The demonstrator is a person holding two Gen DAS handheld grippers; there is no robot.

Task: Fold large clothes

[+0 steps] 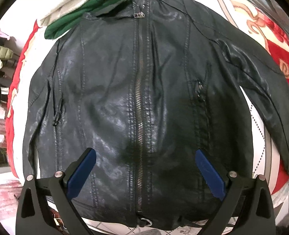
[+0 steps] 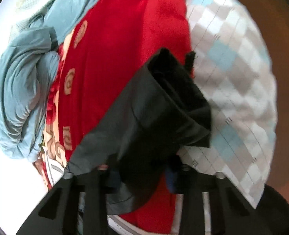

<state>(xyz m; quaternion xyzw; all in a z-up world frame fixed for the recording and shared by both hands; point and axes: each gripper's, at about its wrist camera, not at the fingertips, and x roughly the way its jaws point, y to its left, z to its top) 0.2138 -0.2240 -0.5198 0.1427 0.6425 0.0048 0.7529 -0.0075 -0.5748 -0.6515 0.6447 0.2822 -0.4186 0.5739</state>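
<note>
Right view blurred; dark sleeve (image 2: pixel 144 117) hides the right gripper (image 2: pixel 142 176) jaws at lower centre. Left view: jacket (image 1: pixel 140 98) sleeve cut off lower right.

No readable text — no labels, no numbers.

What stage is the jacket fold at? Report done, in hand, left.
Done: the black jacket lies flat, front up, zipper closed. In hand: the right gripper is shut on the sleeve cuff; the left gripper hovers open over the hem. Left: no fold visible yet, so sleeves and body remain to fold.
</note>
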